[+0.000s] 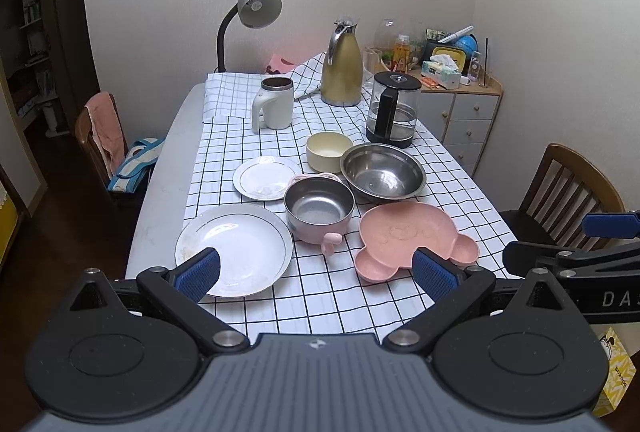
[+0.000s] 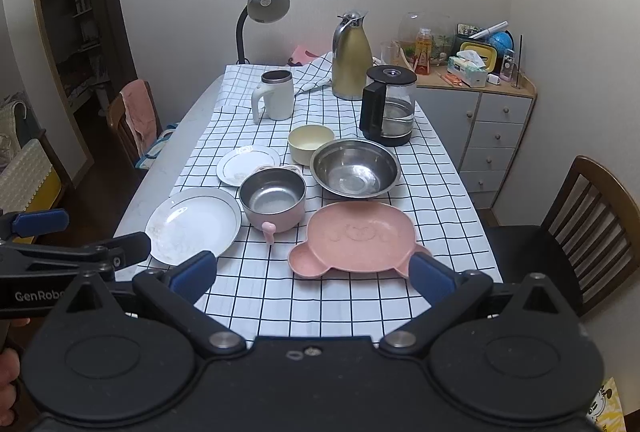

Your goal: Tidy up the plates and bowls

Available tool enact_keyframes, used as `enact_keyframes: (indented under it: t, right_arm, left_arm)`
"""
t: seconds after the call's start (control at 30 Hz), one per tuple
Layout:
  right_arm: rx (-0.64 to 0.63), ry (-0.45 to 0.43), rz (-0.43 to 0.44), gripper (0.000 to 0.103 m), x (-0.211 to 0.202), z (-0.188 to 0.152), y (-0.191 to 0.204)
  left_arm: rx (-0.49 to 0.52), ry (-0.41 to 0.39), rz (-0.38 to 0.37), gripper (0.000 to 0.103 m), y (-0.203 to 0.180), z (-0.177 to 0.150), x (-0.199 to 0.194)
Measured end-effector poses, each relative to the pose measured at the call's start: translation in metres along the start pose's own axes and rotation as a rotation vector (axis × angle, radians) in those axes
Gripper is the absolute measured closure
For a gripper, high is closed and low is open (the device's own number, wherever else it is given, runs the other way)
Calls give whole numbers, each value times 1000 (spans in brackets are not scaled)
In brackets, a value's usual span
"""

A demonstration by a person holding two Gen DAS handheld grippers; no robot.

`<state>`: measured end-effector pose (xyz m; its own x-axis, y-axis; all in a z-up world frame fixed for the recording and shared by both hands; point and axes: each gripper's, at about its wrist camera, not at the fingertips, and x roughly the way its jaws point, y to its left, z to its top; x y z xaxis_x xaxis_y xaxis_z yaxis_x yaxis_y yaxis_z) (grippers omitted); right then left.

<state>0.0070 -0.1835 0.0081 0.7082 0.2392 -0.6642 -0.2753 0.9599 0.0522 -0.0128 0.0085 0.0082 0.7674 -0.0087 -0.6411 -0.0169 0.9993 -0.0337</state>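
Both grippers hang above the near end of the table, holding nothing. The left gripper (image 1: pixel 316 274) has its fingers spread wide; the right gripper (image 2: pixel 312 274) is spread the same way.

Take the pink-handled steel bowl (image 1: pixel 319 209) as the landmark. The large white plate (image 1: pixel 234 250) lies just to its left, the pink bear-shaped plate (image 1: pixel 412 238) just to its right. Behind it sit the small white plate (image 1: pixel 266 177), the cream bowl (image 1: pixel 329 151) and the wide steel bowl (image 1: pixel 383 171).

The relation that matters, as I judge it — the large white plate lies ahead and left of the left gripper, already overlapped by its left finger, so the left hand is nearer; the bear plate falls to the right hand — its near rim sits between those fingers
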Motion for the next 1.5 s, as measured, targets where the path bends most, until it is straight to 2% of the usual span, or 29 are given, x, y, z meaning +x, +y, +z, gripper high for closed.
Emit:
enact_keyframes:
  t: [1.5]
  right_arm:
    - [4,-4,-6,0,8,5,26]
  left_arm:
    - [-9,-19,-13,0,30,-1,0]
